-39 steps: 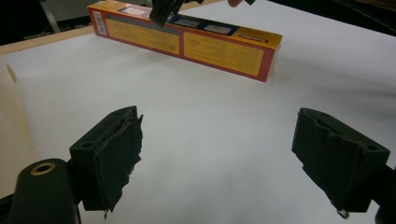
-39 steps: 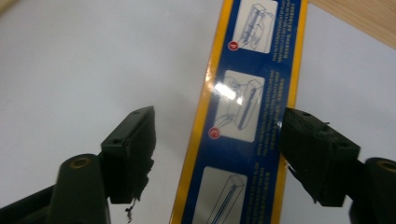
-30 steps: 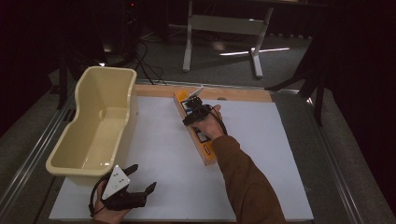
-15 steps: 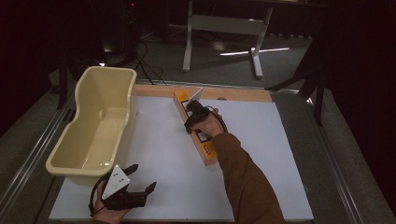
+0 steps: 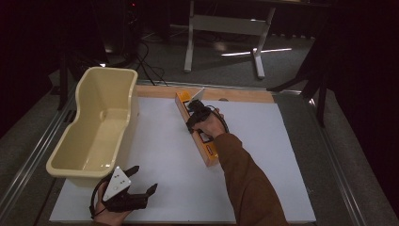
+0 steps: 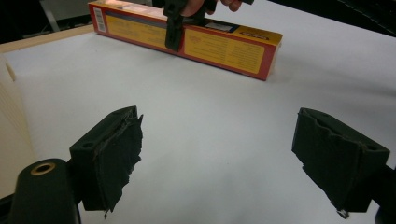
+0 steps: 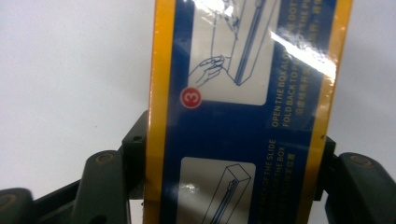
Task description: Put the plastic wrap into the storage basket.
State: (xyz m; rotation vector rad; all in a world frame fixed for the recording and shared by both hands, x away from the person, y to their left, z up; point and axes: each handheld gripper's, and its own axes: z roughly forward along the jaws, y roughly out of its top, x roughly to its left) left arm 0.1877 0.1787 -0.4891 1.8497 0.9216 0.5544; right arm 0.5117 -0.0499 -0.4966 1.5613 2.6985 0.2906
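A long yellow and blue box (image 5: 207, 150) lies slantwise on the white sheet (image 5: 160, 150), running from the back centre toward the front. My right gripper (image 5: 195, 117) sits over its far half, jaws pressed against both long sides. In the right gripper view the box (image 7: 243, 116) is held between the two black fingers (image 7: 133, 140). The left gripper view shows the box (image 6: 224, 44) farther off with the right gripper (image 6: 173, 35) clamped across it. My left gripper (image 5: 143, 180) rests at the front left, open, with nothing between its pads (image 6: 116, 154).
A cream plastic tub (image 5: 89, 99) stands along the left side of the sheet, with nothing in it. A wooden strip (image 5: 244, 95) borders the back edge. Metal rails (image 5: 28, 165) run along the table's sides. A white stand (image 5: 226, 23) is on the floor beyond.
The right hand and gripper have shifted very slightly on the box. The left gripper has not moved.
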